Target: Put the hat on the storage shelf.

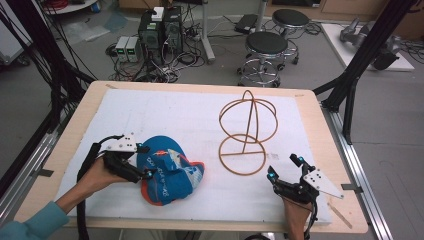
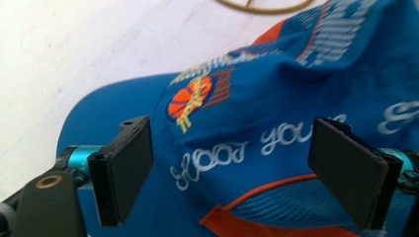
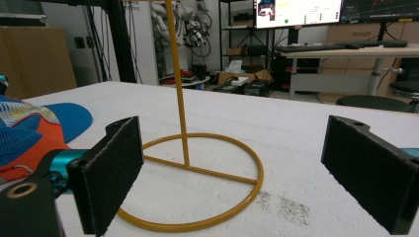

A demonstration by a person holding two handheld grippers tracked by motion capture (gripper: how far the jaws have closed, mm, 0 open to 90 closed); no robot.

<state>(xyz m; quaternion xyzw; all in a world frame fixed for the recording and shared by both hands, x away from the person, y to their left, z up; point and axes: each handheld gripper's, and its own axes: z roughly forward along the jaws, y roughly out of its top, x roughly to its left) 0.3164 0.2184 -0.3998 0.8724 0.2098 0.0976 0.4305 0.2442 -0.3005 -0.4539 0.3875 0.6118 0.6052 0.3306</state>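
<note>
On the counter, the cap is straddled by released left tongs; right tongs are spread, stand unloaded.

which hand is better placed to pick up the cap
Left. Its tongs are open right at the blue cap, jaws either side of the crown. The right tongs sit open by the wire stand, away from the cap.

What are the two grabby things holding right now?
Nothing. The left gripper has its jaws spread wide over the blue and orange fabric cap without pinching it. The right gripper is open before the gold wire hat stand.
</note>
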